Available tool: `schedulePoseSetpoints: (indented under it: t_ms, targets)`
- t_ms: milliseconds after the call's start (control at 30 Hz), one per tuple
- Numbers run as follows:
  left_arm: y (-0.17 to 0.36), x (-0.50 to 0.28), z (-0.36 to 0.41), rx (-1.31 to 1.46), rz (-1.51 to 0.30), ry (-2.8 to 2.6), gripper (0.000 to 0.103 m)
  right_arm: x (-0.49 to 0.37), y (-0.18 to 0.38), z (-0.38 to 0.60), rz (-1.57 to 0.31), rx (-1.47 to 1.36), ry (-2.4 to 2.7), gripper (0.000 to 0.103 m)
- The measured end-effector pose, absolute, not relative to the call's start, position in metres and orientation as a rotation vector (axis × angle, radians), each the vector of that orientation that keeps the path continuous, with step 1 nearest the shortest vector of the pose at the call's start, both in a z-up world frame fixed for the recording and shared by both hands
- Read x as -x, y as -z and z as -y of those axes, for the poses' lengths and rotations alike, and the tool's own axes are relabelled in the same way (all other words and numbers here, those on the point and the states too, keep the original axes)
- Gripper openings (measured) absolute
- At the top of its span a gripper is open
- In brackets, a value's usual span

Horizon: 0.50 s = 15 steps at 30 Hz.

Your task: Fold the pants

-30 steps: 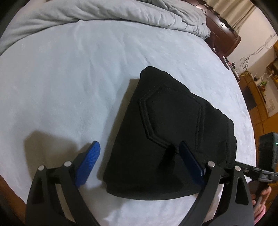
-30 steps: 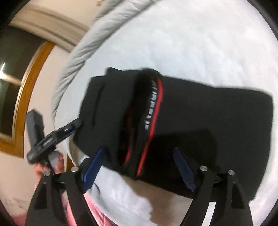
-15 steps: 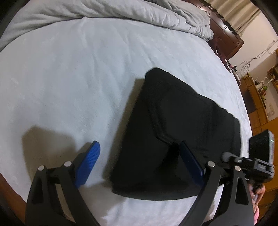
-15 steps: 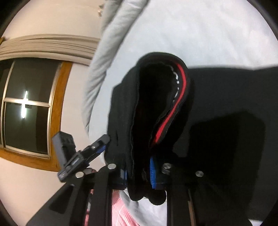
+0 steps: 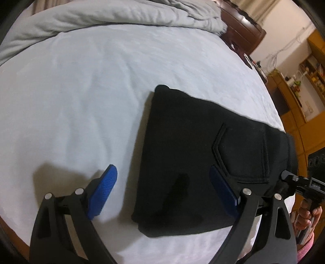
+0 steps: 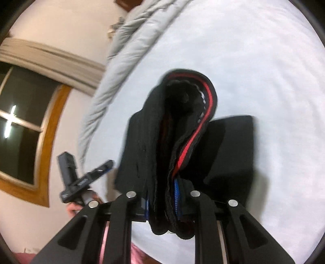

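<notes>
The black pants (image 5: 195,154) lie folded into a compact block on the white bed sheet (image 5: 81,85), a stitched back pocket on top at the right. My left gripper (image 5: 162,186) is open and empty, hovering over the block's near left edge. My right gripper (image 6: 161,200) is shut on the waistband end of the pants (image 6: 182,126), which shows a red stripe and is lifted off the bed. The right gripper also shows at the far right of the left wrist view (image 5: 298,182), at the pants' right edge.
A rumpled grey duvet (image 5: 113,18) lies along the far side of the bed. A dark wooden headboard (image 5: 241,28) and wooden furniture (image 5: 292,113) stand to the right. A window with a wooden frame (image 6: 26,130) is on the wall.
My right gripper closed on the waistband end and lifted it. The pants block shifted right in the left wrist view. My left gripper stayed open.
</notes>
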<state>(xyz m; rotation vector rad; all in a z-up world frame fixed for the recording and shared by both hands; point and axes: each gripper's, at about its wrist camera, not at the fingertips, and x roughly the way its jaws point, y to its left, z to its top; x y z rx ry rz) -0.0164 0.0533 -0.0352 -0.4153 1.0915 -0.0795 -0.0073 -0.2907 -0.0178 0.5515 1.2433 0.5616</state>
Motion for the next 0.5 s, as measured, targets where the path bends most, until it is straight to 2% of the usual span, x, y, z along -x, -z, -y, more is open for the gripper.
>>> schedulePoseSetpoints:
  t_ms: [200, 500]
  targets:
    - [0.053, 0.002, -0.020, 0.285, -1.142, 0.056, 0.091, 0.014, 0.066, 0.294, -1.320, -0.541, -0.502, 0.019]
    - [0.067, -0.002, -0.017, 0.252, -1.169, 0.025, 0.093, 0.005, 0.081, 0.308, -1.331, -0.473, -0.508, 0.023]
